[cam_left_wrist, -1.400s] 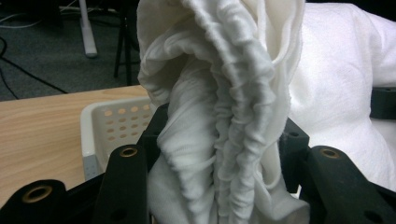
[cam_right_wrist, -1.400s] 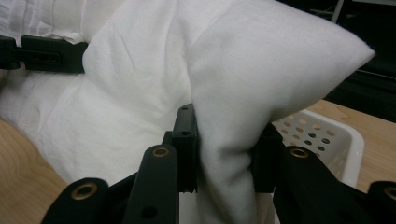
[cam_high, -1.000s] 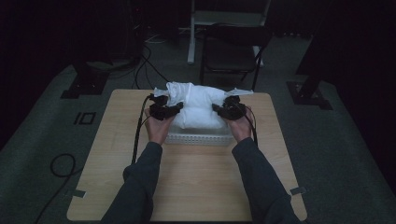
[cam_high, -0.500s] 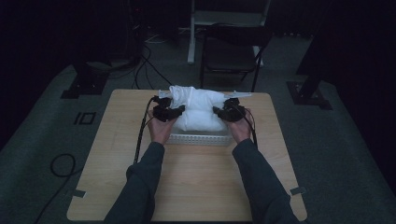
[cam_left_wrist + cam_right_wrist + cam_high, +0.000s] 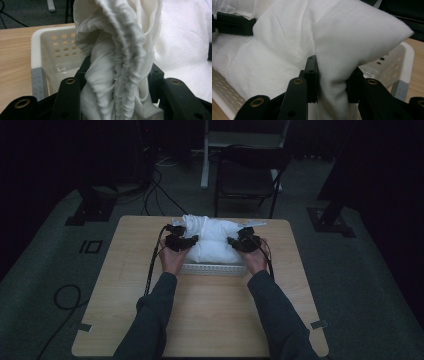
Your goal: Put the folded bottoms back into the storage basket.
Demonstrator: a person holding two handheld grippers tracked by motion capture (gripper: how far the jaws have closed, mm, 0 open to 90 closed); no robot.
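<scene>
A white pillow (image 5: 212,240) lies bulging out of a white perforated basket (image 5: 212,269) at the far middle of the wooden table. My left gripper (image 5: 186,241) is shut on a bunched, wrinkled fold of the pillow's fabric (image 5: 117,50) at its left end, over the basket's wall (image 5: 47,50). My right gripper (image 5: 239,242) is shut on the pillow's right corner (image 5: 352,35), which bulges above the jaws. The basket's rim (image 5: 404,55) shows just behind that corner. In the right gripper view the other gripper (image 5: 234,23) grips the far end.
The wooden table (image 5: 210,315) runs toward the person. A dark folding chair (image 5: 247,175) stands just behind the table's far edge. Cables (image 5: 155,185) lie on the floor at the far left, and stand feet (image 5: 330,220) sit at both sides.
Both grippers have drifted slightly toward the person with the pillow still clamped; the pillow sits a little lower over the basket.
</scene>
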